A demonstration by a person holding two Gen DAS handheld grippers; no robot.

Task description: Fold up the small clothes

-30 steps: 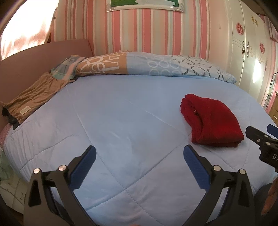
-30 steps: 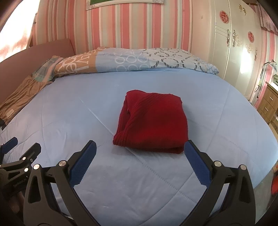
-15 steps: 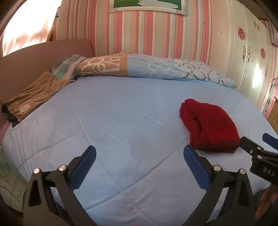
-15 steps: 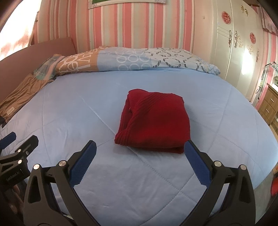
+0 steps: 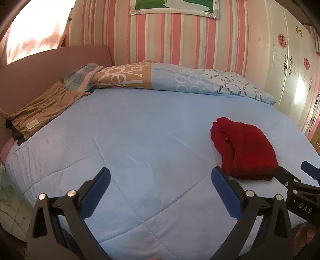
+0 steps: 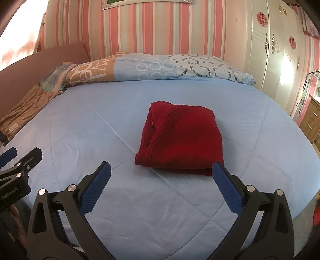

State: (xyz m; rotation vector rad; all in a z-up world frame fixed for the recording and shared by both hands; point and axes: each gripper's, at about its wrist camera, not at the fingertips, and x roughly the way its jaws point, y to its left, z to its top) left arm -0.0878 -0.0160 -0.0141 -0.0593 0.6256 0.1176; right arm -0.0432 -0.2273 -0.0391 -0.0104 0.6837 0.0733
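Both tongs, left tongs (image 5: pixel 160 188) and right tongs (image 6: pixel 161 180), were released above the near bed (image 6: pixel 80 124) edge. The folded red garment (image 6: pixel 182 140) lay mid-bed; brown clothes (image 5: pixel 42 108) at the left edge.

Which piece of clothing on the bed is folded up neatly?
The red knit garment mid-bed, a compact squared bundle; the brown garment lies spread loosely at the bed's edge.

There are two grippers, the left (image 5: pixel 161 187) and the right (image 6: pixel 161 181), one folded red garment (image 6: pixel 181 138), one brown garment (image 5: pixel 43 109), one blue quilt (image 5: pixel 140 140), one long patterned pillow (image 5: pixel 180 81), one framed picture (image 5: pixel 174 7) and one white wardrobe (image 6: pixel 270 50).
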